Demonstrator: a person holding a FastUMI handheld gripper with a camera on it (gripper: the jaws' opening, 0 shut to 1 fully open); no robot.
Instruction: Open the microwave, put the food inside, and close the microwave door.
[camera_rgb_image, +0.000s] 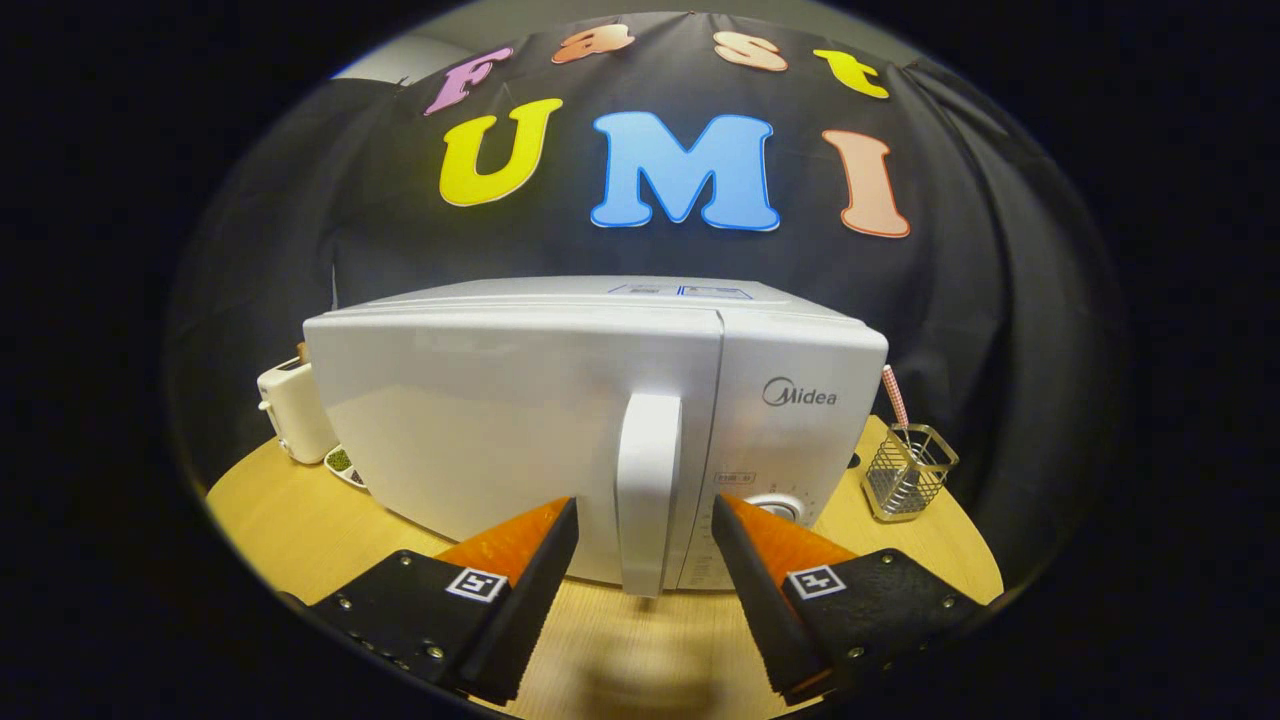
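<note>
In the gripper view we see the gripper (645, 520) spread wide, its two fingers standing either side of the microwave's vertical door handle (648, 490) without touching it, so it has hold of nothing. The white microwave (590, 420) sits on the round wooden table (300, 520) just ahead of the fingers, door (500, 420) closed (its control panel (790, 440) lies right of the handle). Left of the microwave stands a white toaster (293, 410), and beside it we make out a small dish (343, 463) with something green, partly hidden. To the right, apart from the microwave, a wire-mesh holder (908, 472) carries a pink striped straw (895, 395).
</note>
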